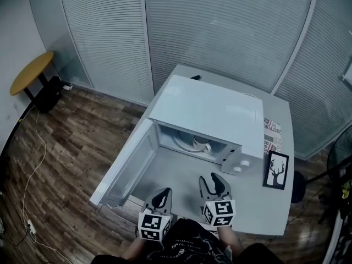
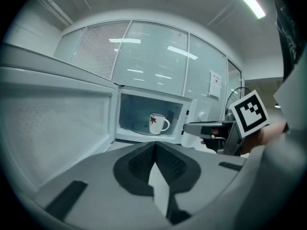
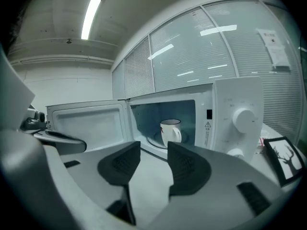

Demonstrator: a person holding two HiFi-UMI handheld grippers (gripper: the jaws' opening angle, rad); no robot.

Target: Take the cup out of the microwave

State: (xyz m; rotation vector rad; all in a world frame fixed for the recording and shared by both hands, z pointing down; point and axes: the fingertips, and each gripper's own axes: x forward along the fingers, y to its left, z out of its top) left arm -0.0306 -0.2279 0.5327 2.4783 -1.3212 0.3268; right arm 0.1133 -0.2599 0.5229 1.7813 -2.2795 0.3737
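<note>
Nearest the person, the left hand-held gripper (image 1: pixel 164 193) has its jaws pressed together at the tips with nothing between them. Just beside it, the right hand-held gripper (image 1: pixel 212 179) has its jaws spread, and they too are empty. Each carries a cube with black-and-white square markers. Both hover over the near part of the grey bench (image 1: pixel 258 205), pointing at the microwave (image 1: pixel 214 111).

The microwave's door (image 1: pixel 129 166) hangs wide open to the left. Inside the cavity, the cup (image 3: pixel 170 131) stands upright on the round turntable (image 1: pixel 184 140), well apart from both grippers. It is white with a dark rim, its handle is turned to the right, and a red leaf mark (image 2: pixel 153 120) shows on its side. What the cup holds cannot be seen.

On the microwave's front panel, right of the cavity, are two round knobs (image 3: pixel 243 120) and a small warning label (image 3: pixel 207 125) with a triangle; its print is too small to read. To the right of the microwave on the bench, a black frame (image 1: pixel 276 170) with a deer picture stands upright. Behind the frame lies a red-and-white printed sheet (image 1: pixel 272 133), whose words are not legible. On the glass wall beyond hangs a paper notice (image 3: pixel 272 42), also unreadable.
</note>
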